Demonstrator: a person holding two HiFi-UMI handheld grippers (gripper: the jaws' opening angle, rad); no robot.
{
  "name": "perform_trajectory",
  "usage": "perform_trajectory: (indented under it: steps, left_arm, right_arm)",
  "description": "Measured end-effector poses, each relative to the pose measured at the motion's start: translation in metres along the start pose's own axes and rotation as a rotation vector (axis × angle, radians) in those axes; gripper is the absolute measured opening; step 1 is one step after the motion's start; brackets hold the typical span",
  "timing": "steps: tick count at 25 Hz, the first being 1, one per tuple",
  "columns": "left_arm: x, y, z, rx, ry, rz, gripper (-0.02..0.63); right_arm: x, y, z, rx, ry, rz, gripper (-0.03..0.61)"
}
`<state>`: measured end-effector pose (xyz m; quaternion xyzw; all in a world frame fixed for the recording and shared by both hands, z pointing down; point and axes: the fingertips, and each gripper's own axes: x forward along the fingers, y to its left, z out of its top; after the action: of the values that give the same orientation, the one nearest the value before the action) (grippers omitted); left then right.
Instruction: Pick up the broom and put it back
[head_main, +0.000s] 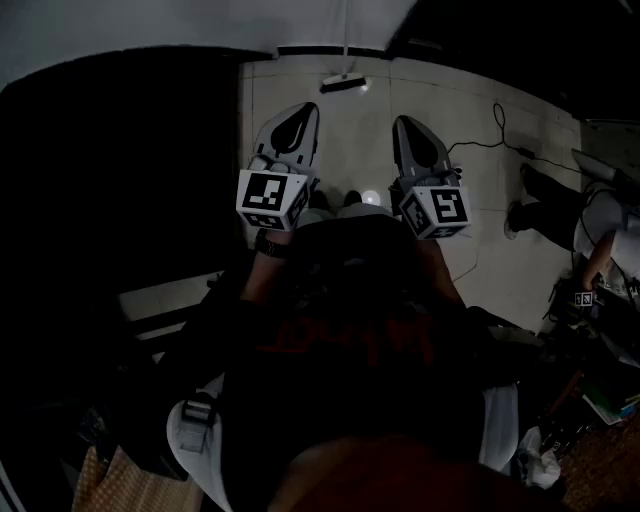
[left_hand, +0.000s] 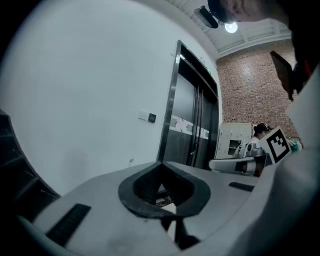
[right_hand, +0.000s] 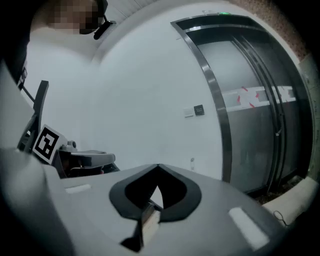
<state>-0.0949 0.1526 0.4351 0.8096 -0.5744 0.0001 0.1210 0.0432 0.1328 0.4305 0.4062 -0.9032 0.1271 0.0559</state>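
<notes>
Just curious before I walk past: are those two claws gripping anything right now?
Left claw: closed, holding nothing.
Right claw: closed, holding nothing.

Facing plain white wall (left_hand: 90, 90) bearing small switch plate (left_hand: 148, 117). Adjoining steel-framed lift doors (left_hand: 192, 130), red-white tape crossing them. Backing onto brick wall (left_hand: 250, 95), white cabinet (left_hand: 232, 140) standing at foot. Glowing overhead, ceiling lamp (left_hand: 230, 27). Showing pale tiled floor (head_main: 460, 100) below.
</notes>
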Motion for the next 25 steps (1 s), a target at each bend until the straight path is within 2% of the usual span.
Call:
perform_trajectory:
  steps: [6, 11, 15, 19, 22, 25]
  left_arm:
    - [0.009, 0.001, -0.005, -0.004, 0.004, -0.001, 0.003]
    - [0.051, 0.003, -0.012, -0.02, 0.045, 0.022, 0.003]
    - [0.102, 0.014, -0.003, -0.055, 0.033, 0.041, 0.003]
    - [0.161, 0.05, 0.006, -0.023, 0.031, 0.05, 0.004]
    - [0.209, 0.077, 0.029, 0.014, 0.009, 0.059, 0.005]
    - [0.236, 0.097, 0.04, 0.027, 0.018, 0.083, 0.003]
  right_arm:
    - [0.0, -0.012, -0.012, -0.011, 0.015, -0.027, 0.0]
    - [0.026, -0.051, -0.015, 0.023, 0.048, -0.008, 0.0]
    - [0.071, -0.091, -0.014, 0.052, 0.072, 0.034, 0.0]
    - [0.144, -0.125, -0.006, 0.055, 0.072, 0.072, 0.0]
    - [0.203, -0.155, 0.009, 0.059, 0.068, 0.097, 0.0]
    - [0.24, -0.17, 0.017, 0.065, 0.083, 0.121, 0.0]
